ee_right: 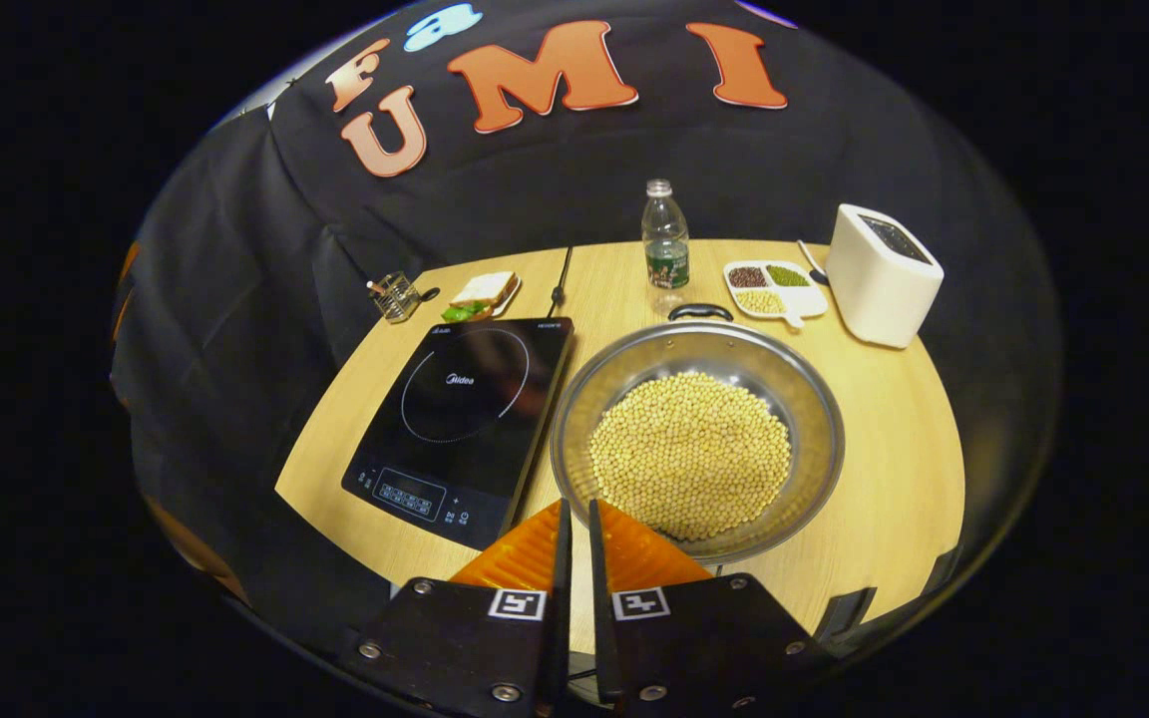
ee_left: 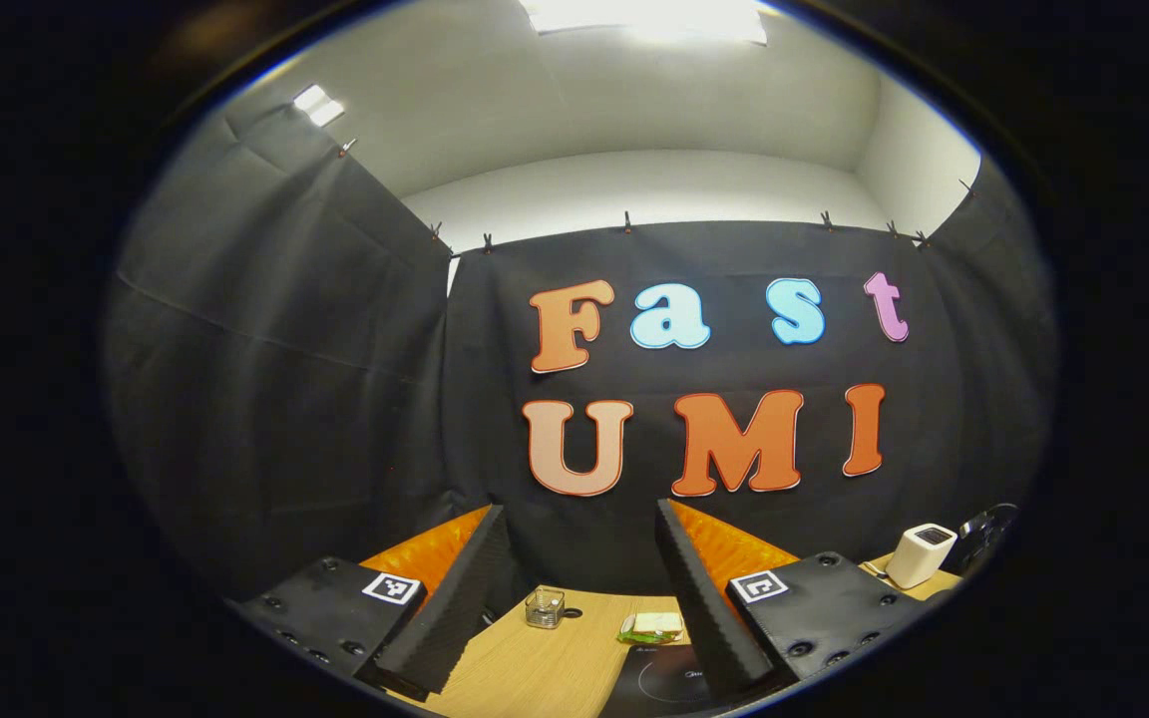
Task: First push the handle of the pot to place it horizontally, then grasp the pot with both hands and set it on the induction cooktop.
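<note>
The left gripper view looks mostly at the booth's cloth wall and ceiling, with a strip of wooden table point(ee_left: 535, 668) at the bottom; there the left gripper point(ee_left: 574, 608) has its two fingers spread wide apart, holding nothing. Between those fingers lie a small clear holder point(ee_left: 544, 606) and a sandwich on a plate point(ee_left: 652, 626), and a corner of the induction cooktop point(ee_left: 664, 683) sits just ahead of the right-hand finger. A white toaster point(ee_left: 919, 553) stands beyond that finger, off to the right. The right gripper view looks down on the whole tabletop point(ee_right: 894, 449). The right gripper point(ee_right: 574, 558) has its fingers nearly together, a thin gap between them, and whether they pinch anything I cannot tell. The pot point(ee_right: 696, 439), full of pale beans point(ee_right: 690, 455), lies directly ahead of the fingertips and slightly to their right, its near rim close under them; its dark handle point(ee_right: 700, 311) shows at the far rim. The cooktop lies ahead and to the left of the right gripper, just beside the pot. Farther ahead stand a water bottle point(ee_right: 665, 244), a divided dish of grains point(ee_right: 774, 287), and the toaster.
</note>
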Demonstrator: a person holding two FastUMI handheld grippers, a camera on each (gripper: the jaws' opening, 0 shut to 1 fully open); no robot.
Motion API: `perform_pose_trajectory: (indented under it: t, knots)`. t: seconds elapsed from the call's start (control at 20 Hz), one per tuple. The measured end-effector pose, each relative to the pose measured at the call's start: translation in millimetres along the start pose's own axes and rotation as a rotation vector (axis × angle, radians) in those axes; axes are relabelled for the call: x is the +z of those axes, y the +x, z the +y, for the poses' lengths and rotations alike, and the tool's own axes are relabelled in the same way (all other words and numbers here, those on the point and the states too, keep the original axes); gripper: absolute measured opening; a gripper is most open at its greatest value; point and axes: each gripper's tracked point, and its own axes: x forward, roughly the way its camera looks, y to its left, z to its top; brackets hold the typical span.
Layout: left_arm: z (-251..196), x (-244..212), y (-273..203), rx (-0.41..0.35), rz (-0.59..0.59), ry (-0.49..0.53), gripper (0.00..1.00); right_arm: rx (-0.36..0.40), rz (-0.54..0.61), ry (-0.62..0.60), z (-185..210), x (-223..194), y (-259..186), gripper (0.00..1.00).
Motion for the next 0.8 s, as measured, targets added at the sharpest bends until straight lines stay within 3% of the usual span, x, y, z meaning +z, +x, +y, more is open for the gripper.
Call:
perform_pose_trajectory:
  t: [0.25,0.8]
  knots:
    - [3.9,-9.0,8.4,0.006,0.014,-0.003,0.97,0.03,0.123,0.007,9.6,-28.8,24.7,0.0]
    - [-2.6,-15.7,19.0,0.001,0.025,0.016,0.97,-0.008,0.257,0.031,-2.4,-69.1,61.5,0.0]
